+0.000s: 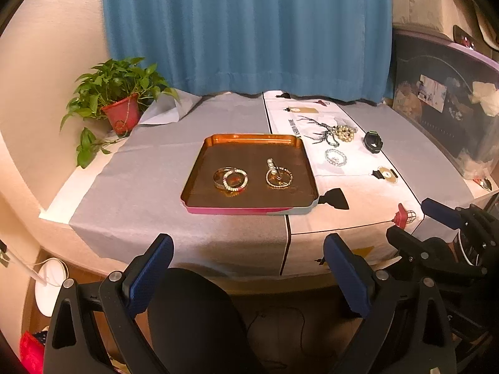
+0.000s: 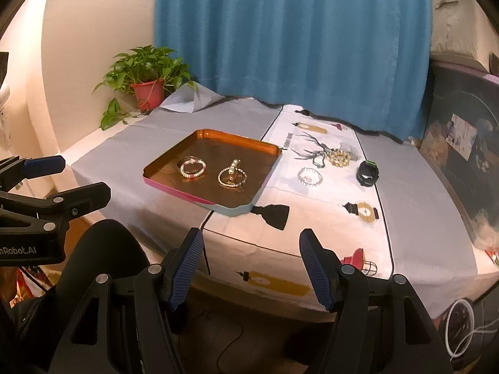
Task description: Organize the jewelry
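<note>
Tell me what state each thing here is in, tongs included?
Left tongs: open, empty.
Right tongs: open, empty.
Tray: flat on the table, holding bracelets.
Bangle with beaded bracelet: overlapping, in the tray.
Clear bead bracelet: outside the tray.
Pearl bracelet: bunched, outside the tray.
Black band: outside the tray.

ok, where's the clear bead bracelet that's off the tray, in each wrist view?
Left wrist: clear bead bracelet right of centre, on the white cloth just right of the tray.
Right wrist: bracelet centre-right, again right of the tray.
Shared landmark: black watch to its right.
</note>
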The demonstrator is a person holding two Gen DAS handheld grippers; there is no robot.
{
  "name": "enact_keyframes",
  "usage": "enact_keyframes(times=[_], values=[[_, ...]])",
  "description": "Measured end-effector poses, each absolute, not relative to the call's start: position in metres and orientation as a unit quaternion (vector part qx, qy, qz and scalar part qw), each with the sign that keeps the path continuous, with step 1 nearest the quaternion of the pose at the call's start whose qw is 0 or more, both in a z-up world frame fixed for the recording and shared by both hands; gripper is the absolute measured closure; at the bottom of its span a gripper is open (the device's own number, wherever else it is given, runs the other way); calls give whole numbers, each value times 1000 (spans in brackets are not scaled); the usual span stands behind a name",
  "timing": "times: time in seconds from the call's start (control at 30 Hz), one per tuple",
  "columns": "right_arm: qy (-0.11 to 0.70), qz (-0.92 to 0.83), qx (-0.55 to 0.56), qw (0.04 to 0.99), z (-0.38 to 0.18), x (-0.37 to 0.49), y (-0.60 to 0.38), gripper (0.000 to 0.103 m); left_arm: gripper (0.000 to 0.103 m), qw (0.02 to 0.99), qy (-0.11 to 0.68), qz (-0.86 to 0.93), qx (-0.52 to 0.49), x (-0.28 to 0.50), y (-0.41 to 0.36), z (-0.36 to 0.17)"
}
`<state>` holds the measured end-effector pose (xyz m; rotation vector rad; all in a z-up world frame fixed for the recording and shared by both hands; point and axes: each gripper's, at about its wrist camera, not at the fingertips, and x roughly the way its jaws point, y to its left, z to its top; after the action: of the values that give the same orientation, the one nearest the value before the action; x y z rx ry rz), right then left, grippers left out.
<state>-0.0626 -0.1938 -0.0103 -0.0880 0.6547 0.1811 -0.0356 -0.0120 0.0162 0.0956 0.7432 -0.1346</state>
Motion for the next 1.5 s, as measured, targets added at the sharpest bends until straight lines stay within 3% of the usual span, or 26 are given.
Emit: enact_keyframes(times=[0.43,0.7,1.07,1.37,1.5], values=[[342,23,-6,939,-31,-37,-254,38,7,917,382,-96,65,6,-59,10],[365,-35,22,930,-54,4,-320,38,7,898,410,-148,61,76,-120,-1],[397,-65,68,913,-91,141,-418,34,7,853,470,-192,122,220,-233,-60],[443,-33,39,895,-136,236,-409,27,8,807,544,-198,117,275,-252,-122],[437,-32,28,899,-139,262,-410,21,1,814,529,-203,126,280,-253,-127]])
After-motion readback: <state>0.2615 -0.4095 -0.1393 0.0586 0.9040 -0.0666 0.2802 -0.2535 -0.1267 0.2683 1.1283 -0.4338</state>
